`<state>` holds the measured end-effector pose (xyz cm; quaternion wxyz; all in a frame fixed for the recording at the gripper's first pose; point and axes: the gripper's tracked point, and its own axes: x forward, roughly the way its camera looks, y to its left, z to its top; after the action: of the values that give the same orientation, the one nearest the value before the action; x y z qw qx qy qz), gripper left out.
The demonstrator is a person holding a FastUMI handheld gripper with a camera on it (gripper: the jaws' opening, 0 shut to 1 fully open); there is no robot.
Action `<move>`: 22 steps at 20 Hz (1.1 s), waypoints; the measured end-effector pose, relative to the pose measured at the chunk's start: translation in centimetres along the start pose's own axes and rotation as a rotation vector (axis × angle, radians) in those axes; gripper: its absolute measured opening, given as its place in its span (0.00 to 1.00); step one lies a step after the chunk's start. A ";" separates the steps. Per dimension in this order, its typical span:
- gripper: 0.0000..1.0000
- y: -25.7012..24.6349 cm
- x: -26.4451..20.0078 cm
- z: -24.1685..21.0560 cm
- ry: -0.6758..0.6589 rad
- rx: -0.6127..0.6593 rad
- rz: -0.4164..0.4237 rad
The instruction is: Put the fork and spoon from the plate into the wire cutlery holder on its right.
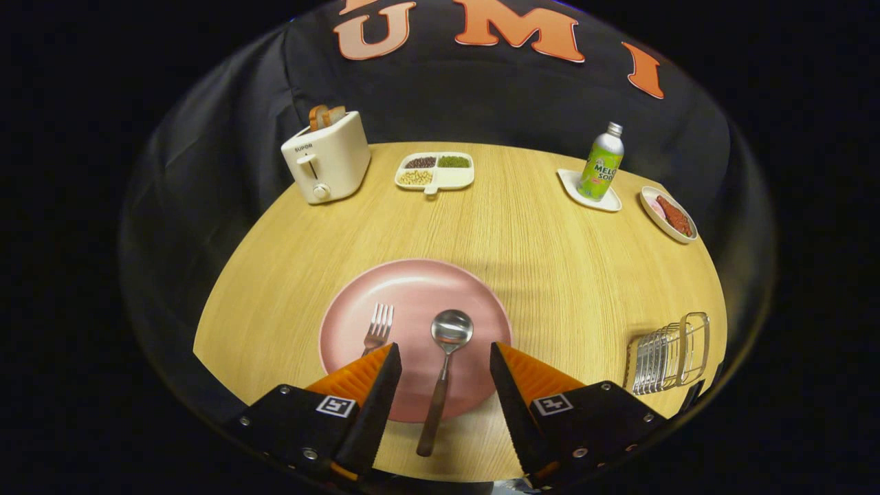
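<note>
Toaster [327, 159] at 10 o'clock on the table, bread slices standing in its slot, "SUPOR" printed on the face. Divided snack tray [436, 172] at 12 o'clock, holding dark, green and pale fillings. Green bottle [601, 163] upright on a small white coaster [590, 192] at 1 o'clock; next to it, a small dish [669, 214] with reddish food.

Pink plate [416, 306] just ahead of the fingers. Fork [377, 329] lies on its left half, its handle hidden behind the left finger. Spoon [444, 364] lies between the fingers, bowl on the plate, handle reaching over the near rim.

Gripper [444, 361] spread wide, holding nothing. Wire cutlery holder [669, 353] at 3 o'clock, right of the plate; nothing lies between them.

Round light-wood table [550, 240], black cloth wall behind.
</note>
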<state>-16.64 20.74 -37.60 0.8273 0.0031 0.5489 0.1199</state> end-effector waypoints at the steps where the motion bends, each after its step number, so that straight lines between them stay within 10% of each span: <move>1: 0.76 0.1 0.5 -0.5 0.019 0.000 0.002; 22: 0.05 0.0 3.9 -3.4 0.165 0.067 -0.025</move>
<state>-18.34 21.09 -42.48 0.7802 0.0140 0.6188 0.0908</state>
